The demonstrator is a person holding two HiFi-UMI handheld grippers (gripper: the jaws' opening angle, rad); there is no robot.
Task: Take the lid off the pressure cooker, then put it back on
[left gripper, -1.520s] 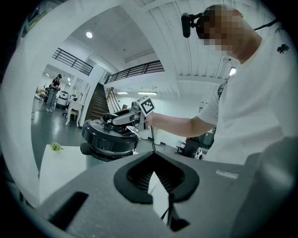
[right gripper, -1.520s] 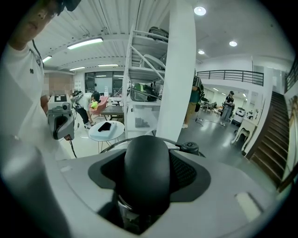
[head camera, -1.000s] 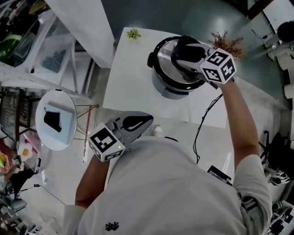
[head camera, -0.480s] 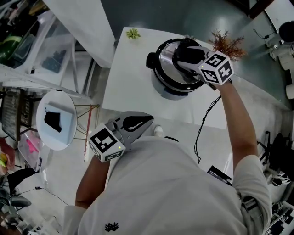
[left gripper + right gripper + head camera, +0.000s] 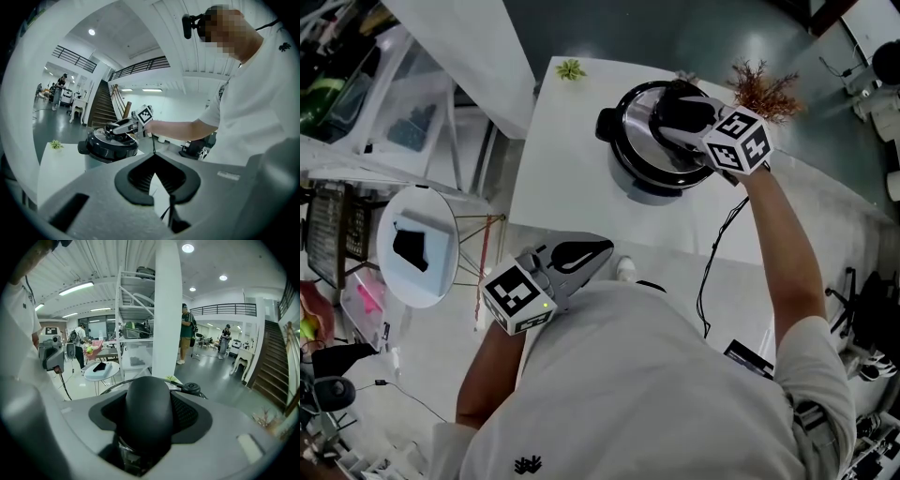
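Note:
The pressure cooker (image 5: 649, 178) stands on the white table (image 5: 567, 178), with its steel lid (image 5: 639, 127) resting on top. My right gripper (image 5: 677, 114) reaches over the lid from the right and is shut on the black lid handle (image 5: 147, 411), which fills the space between the pads. The left gripper view shows the cooker (image 5: 110, 149) with the right gripper (image 5: 118, 129) on top of it. My left gripper (image 5: 586, 253) is held close to my body, off the table's near edge, jaws shut with nothing in them.
A small green plant (image 5: 573, 68) sits at the table's far corner and a dried reddish sprig (image 5: 761, 89) behind the cooker. A black cable (image 5: 712, 253) hangs off the near edge. A round side table (image 5: 417, 246) and shelving stand at left.
My right gripper has sunk slightly with the lid handle in it. The left gripper has stayed where it was.

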